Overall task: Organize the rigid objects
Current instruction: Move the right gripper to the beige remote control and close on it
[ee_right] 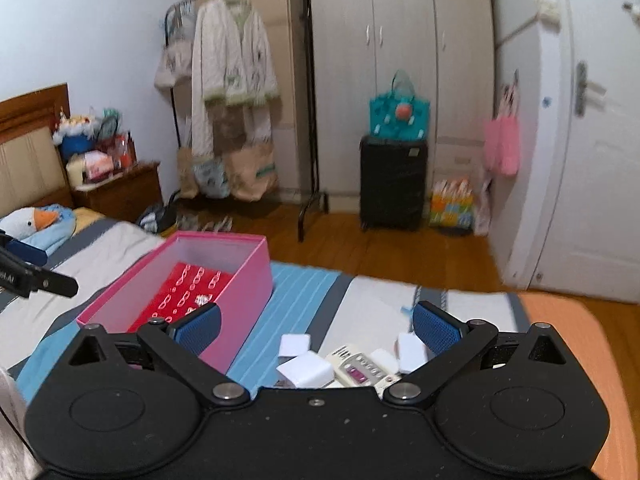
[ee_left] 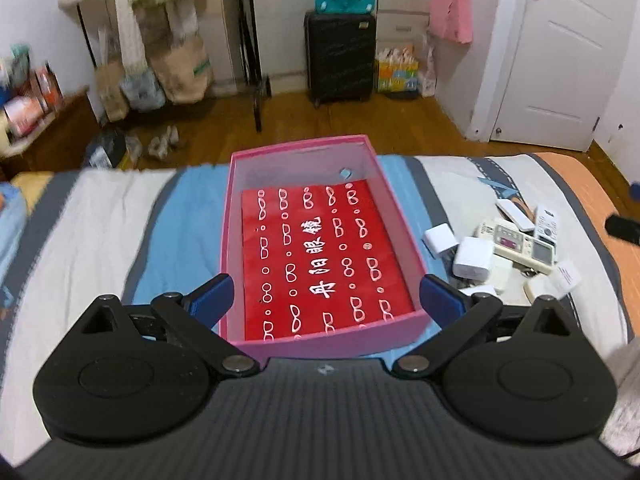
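Observation:
A pink box (ee_left: 236,216) with a red patterned bottom lies open on the striped bed. My left gripper (ee_left: 326,298) is open, its blue fingers either side of the box's near end, holding nothing. To the right lies a pile of rigid items: white chargers (ee_left: 472,258), a beige remote control (ee_left: 520,246) and small white cases. In the right wrist view my right gripper (ee_right: 316,326) is open and empty, above the pile, with chargers (ee_right: 306,370) and the remote (ee_right: 360,368) between its fingers. The pink box (ee_right: 248,292) is to its left.
The bed (ee_left: 100,216) ends at a wooden floor with a black suitcase (ee_left: 340,60), a clothes rack (ee_right: 232,92), bags and a white door (ee_left: 560,52). A nightstand (ee_right: 120,192) and a goose plush toy (ee_right: 36,220) are at the left. The left gripper's arm (ee_right: 36,276) shows at the left edge.

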A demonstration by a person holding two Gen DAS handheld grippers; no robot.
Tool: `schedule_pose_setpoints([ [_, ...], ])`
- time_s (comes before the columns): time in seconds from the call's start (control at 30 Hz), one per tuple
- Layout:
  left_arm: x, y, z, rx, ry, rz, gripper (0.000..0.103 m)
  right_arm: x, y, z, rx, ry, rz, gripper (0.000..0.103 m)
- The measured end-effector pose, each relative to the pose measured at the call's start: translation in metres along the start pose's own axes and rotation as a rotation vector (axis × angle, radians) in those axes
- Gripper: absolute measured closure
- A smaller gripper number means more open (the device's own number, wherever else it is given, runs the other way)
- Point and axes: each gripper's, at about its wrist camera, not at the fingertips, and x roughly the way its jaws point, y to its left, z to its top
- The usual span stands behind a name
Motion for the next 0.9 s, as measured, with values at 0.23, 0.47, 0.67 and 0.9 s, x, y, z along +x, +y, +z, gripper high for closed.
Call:
schedule_pose_setpoints([
  [0.23,0.077,0.034,0.033,0.018,0.088,0.151,0.007,0.064,-0.012,0.007,0.097,0.162,0.103,0.000],
  [0.47,0.148,0.074,0.037,-0.093,0.107,0.239,0.033,0.114,-0.040,-0.012,0.242,0.237,0.128,0.000],
  [0.67,0.182,0.095,0.027,-0.142,0.140,0.223,0.070,0.139,-0.058,-0.035,0.231,0.321,0.109,0.001],
  [0.9,0.189,0.112,0.014,-0.248,0.106,0.098,0.100,0.148,-0.068,-0.035,0.228,0.321,0.078,0.005],
])
